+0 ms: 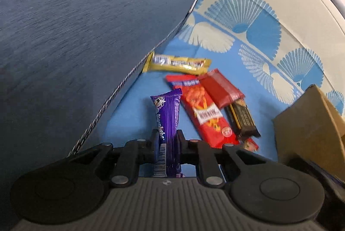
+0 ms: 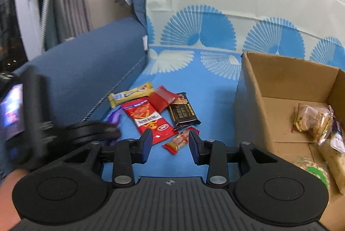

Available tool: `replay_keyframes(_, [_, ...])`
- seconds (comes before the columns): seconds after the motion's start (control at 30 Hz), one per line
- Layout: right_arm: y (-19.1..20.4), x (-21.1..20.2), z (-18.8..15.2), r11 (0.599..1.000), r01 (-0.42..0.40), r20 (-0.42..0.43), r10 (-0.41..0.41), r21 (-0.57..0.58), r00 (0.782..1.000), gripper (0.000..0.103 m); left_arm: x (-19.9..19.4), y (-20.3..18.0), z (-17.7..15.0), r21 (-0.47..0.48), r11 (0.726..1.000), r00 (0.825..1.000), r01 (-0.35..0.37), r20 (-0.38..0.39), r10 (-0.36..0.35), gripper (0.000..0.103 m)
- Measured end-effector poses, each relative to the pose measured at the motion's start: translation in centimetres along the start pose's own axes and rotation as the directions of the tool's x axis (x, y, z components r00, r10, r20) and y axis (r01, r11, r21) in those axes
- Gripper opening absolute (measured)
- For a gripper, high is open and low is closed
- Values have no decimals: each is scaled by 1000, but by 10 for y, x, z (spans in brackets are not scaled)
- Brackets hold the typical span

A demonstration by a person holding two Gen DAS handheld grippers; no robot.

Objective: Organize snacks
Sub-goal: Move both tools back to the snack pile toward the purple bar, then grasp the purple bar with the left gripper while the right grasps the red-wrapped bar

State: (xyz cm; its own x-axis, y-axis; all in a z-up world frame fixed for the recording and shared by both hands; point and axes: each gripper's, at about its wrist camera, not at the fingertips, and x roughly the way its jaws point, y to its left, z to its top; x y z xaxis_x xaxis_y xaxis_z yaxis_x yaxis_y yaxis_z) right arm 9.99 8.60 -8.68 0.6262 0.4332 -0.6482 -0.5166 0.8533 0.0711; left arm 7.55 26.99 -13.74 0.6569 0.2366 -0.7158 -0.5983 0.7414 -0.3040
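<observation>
My left gripper (image 1: 167, 136) is shut on a purple snack bar (image 1: 167, 118), which stands up between its pads. Beyond it on the blue sheet lie a yellow bar (image 1: 176, 63), a long red packet (image 1: 203, 112), a dark red wrapper (image 1: 221, 88) and a black bar (image 1: 242, 117). In the right wrist view my right gripper (image 2: 170, 140) stands open just above a small red candy (image 2: 179, 141); its pads do not touch the candy. The same pile shows there: yellow bar (image 2: 131, 94), red packet (image 2: 148, 118), black bar (image 2: 184, 113). The left gripper (image 2: 94, 129) appears blurred at the left.
An open cardboard box (image 2: 254, 88) stands on the right with several wrapped snacks (image 2: 312, 121) inside; its corner shows as the box (image 1: 308, 123) in the left wrist view. A dark blue cushion (image 1: 86, 36) rises on the left. A patterned sheet (image 2: 215, 45) covers the back.
</observation>
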Motion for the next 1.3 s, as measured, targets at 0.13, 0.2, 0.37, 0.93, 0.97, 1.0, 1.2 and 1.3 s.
replay_keyframes(0.13, [4,48,11,994,97,-45,-95,56,995,39,-20,-4,-8,32,999,999,22,-27,-21,16])
replay_keyframes(0.2, [2,77,12,984,159,-89,-152,81,984,38,-28,-7,-12,53,998,999,32,-27,-30,16])
replay_keyframes(0.37, [-1,125,8,976,179,-223,-148,127,963,38,-29,-2,-15,45,998,998,45,-42,-43,16])
replay_keyframes(0.93, [18,-28,4,994,-105,-251,92,-41,964,18,-45,8,-22,13,988,981,154,-123,-151,15])
replay_keyframes(0.97, [18,-37,0,990,-134,-268,118,-40,956,18,-49,7,-24,26,987,979,158,-131,-153,15])
replay_keyframes(1.0, [18,-46,-5,988,-152,-277,136,-39,951,18,-52,5,-26,43,987,979,158,-137,-151,15])
replay_keyframes(1.2, [13,-48,-36,987,-146,-281,120,-70,952,18,-62,-10,-42,170,976,978,139,-181,-108,15])
replay_keyframes(1.3, [8,-36,-44,990,-138,-311,125,-20,942,18,-56,-16,-46,202,973,976,110,-209,-67,16])
